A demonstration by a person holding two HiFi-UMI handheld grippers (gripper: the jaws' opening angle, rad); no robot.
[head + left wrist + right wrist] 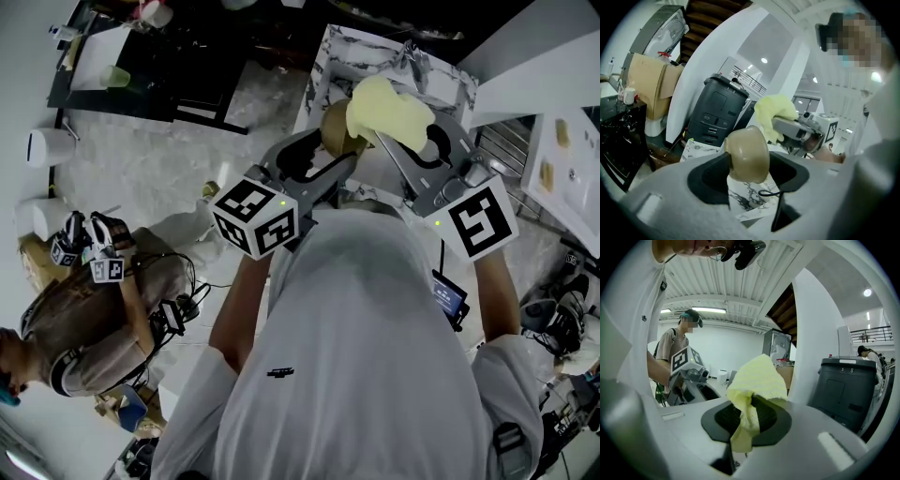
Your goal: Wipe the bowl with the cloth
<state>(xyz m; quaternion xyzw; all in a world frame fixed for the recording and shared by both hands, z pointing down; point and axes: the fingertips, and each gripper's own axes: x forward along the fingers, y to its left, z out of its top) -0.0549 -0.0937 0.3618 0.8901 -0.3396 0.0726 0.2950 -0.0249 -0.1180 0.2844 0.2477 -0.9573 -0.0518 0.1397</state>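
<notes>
Left gripper (748,174) clamping tan, rounded, smooth bowl (747,154), jaws closing onto its wall. Bowl hanging in air, tipped on its side, outer face turning toward left gripper camera.
White marble-patterned tabletop (701,149) lying below and beyond bowl.
Right gripper (747,417) pinching pale yellow mesh cloth (757,380), jaws nearly together on fold, bunch sticking up, tail dangling.
Cloth sitting just right of bowl, at its edge; cannot tell whether touching.
Judging progress: both items lifted and meeting, wiping apparently just beginning. Full wipe and setting bowl down remaining.
</notes>
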